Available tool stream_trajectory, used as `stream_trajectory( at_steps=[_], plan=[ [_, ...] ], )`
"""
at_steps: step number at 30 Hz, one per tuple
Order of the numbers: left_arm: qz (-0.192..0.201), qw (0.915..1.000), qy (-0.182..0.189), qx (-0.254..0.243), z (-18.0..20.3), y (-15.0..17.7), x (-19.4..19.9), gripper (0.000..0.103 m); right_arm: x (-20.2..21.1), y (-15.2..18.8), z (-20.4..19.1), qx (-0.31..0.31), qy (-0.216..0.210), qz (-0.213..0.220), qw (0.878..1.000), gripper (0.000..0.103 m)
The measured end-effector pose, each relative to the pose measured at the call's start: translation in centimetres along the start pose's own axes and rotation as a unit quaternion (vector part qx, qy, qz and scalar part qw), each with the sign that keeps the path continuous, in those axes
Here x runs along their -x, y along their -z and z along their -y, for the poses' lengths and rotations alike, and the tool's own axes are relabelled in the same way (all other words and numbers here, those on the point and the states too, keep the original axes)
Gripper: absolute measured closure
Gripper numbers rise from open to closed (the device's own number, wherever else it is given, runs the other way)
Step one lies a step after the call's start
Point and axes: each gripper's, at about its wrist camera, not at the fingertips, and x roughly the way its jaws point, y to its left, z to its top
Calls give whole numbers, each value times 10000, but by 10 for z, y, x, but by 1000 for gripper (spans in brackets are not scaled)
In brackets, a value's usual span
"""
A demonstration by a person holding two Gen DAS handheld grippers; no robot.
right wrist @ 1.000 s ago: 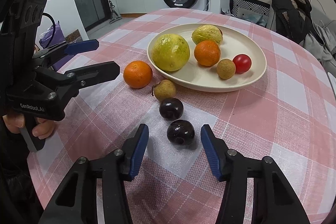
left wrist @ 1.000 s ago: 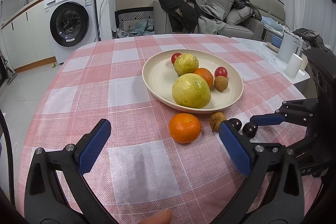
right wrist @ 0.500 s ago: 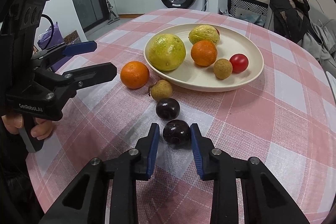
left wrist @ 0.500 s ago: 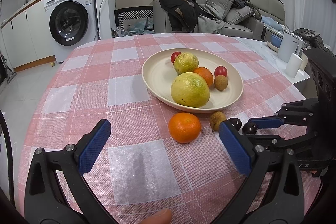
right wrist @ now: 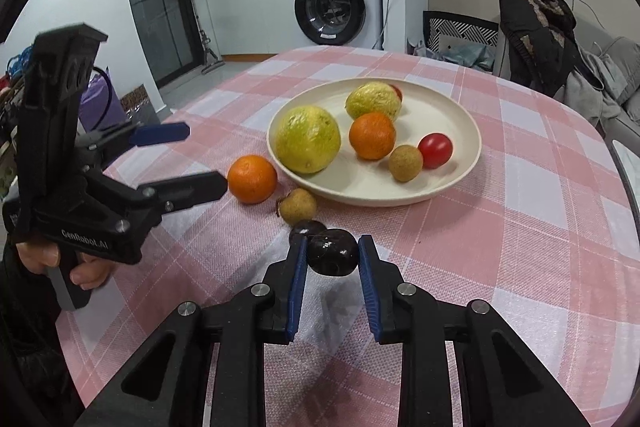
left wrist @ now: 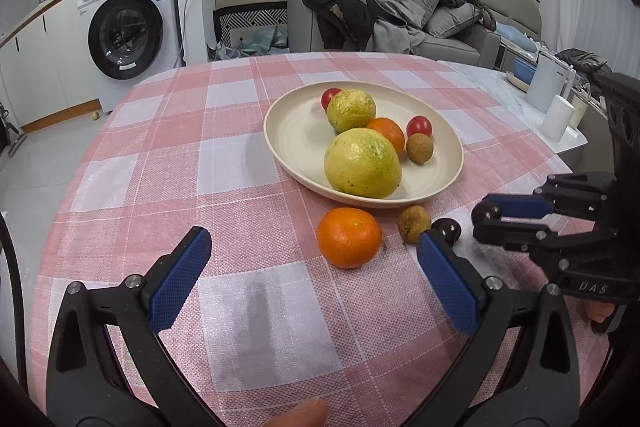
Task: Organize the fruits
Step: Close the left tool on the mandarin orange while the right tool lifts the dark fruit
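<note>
The right tongs (right wrist: 332, 259) grip a glossy dark round plum (right wrist: 332, 257), seemingly just clear of the pink checked tabletop (right wrist: 500, 247); next comes carrying it into the cream shallow plate (right wrist: 460, 183). The left tongs (left wrist: 312, 275) hover released near the loose orange mandarin (left wrist: 349, 237).

Two oranges (right wrist: 252, 179), two dark fruits (right wrist: 332, 253)

A white washing machine (left wrist: 132, 23) stands under a counter (grey sofa (left wrist: 436, 23) beyond the checked tablecloth (left wrist: 168, 163)).
</note>
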Motion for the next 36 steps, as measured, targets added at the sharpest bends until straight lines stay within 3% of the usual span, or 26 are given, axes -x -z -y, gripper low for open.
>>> stream_trajectory(
  at_steps=[6,12,15,20,27,29,36],
  plan=[
    [-486,9988,-102,-9,0,-1,-21,1,1,-3,8,-164,59,97,9998,76],
    [-592,9981,-137,-102,6,-6,-33,1,-1,-5,13,-230,74,121,9996,76],
    [-634,9976,-194,-222,10,-9,-39,12,-1,-4,13,-226,83,120,9996,76],
    [-802,9960,-45,-382,17,-10,-47,42,-1,-4,14,-238,85,130,9996,76],
    [-771,9957,171,-478,21,-9,-45,56,-2,-3,14,-244,93,111,9996,76],
    [-741,9956,231,-516,23,-9,-44,65,-2,-3,14,-244,96,111,9996,76],
    [-575,9961,320,-583,25,-8,-35,65,-2,-3,16,-263,101,126,9995,76]
  ],
)
